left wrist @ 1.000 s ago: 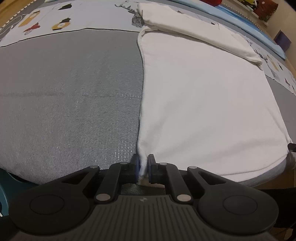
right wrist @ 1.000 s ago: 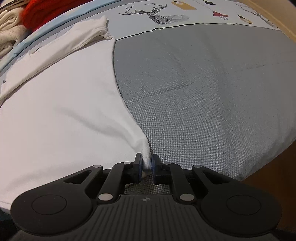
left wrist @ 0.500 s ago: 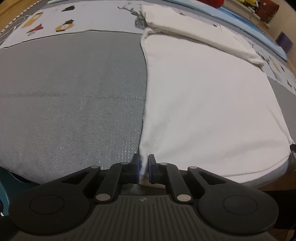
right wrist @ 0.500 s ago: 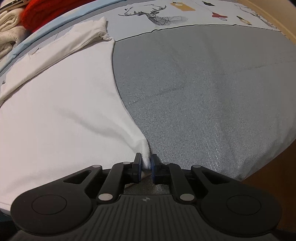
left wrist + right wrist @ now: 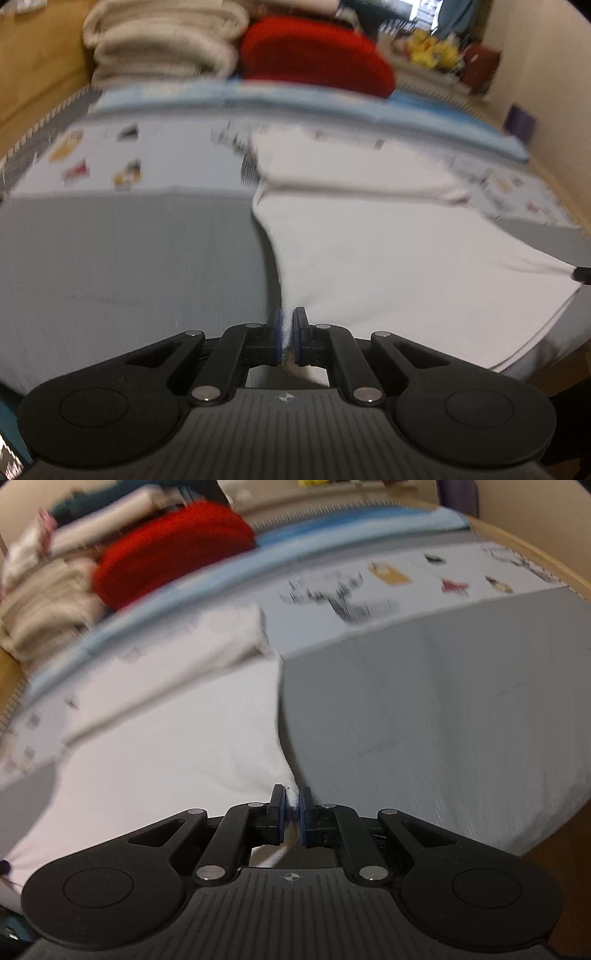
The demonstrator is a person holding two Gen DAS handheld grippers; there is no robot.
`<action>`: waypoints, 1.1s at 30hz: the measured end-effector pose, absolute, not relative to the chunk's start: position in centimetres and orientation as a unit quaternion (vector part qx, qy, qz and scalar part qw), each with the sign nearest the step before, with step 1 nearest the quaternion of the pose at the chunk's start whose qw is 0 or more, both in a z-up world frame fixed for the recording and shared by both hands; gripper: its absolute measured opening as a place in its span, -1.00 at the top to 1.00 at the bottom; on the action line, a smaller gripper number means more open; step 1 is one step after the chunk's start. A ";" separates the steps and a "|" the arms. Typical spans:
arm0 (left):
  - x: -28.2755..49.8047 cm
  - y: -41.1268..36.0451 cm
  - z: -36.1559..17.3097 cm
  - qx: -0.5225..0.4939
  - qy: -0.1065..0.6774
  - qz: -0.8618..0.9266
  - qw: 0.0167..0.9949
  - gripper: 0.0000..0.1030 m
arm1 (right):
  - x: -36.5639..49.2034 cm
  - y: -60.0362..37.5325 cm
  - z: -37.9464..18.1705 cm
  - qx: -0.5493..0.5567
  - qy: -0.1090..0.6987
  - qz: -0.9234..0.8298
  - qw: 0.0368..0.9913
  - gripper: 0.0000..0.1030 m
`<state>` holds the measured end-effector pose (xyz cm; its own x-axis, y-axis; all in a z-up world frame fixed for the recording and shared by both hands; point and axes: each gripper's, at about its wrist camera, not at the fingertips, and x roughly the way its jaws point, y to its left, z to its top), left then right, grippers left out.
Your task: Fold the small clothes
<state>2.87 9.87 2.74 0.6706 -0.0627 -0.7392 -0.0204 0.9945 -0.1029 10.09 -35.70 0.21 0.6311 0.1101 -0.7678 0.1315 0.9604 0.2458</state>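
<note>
A white garment [image 5: 399,251] lies spread on the grey bed cover [image 5: 122,266], its far part folded over. My left gripper [image 5: 287,320] is shut on the garment's near left corner and holds it lifted off the cover. In the right wrist view the same white garment [image 5: 159,738] fills the left half. My right gripper [image 5: 293,800] is shut on its near right corner, also raised above the cover [image 5: 443,720]. Both views are blurred by motion.
At the far end of the bed lie a red knitted item [image 5: 314,55], stacked beige towels [image 5: 159,40] and a light blue sheet [image 5: 295,99]. A printed white panel [image 5: 406,579] crosses the cover. The bed's near edge shows at lower right [image 5: 535,834].
Both grippers have lifted and tilted up with the garment's near corners; the pile at the far end of the bed has come into view. Both stay shut on the cloth.
</note>
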 end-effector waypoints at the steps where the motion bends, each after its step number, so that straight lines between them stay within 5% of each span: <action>1: 2.3 10.2 4.0 -0.048 0.394 -0.016 0.918 0.90 | 9.6 -35.9 1.5 0.146 0.418 0.004 0.896 0.88; 12: -4.2 14.4 10.6 -0.073 0.369 -0.061 0.924 0.89 | 1.8 -39.5 12.9 0.152 0.311 0.123 0.930 0.89; 24: 14.1 16.9 1.3 -0.092 0.431 -0.014 0.898 0.90 | 17.2 -38.1 4.5 0.142 0.391 0.047 0.908 0.89; 33: 20.2 17.4 -2.3 -0.125 0.473 0.016 0.872 0.89 | 23.9 -36.7 -2.0 0.123 0.446 0.019 0.886 0.89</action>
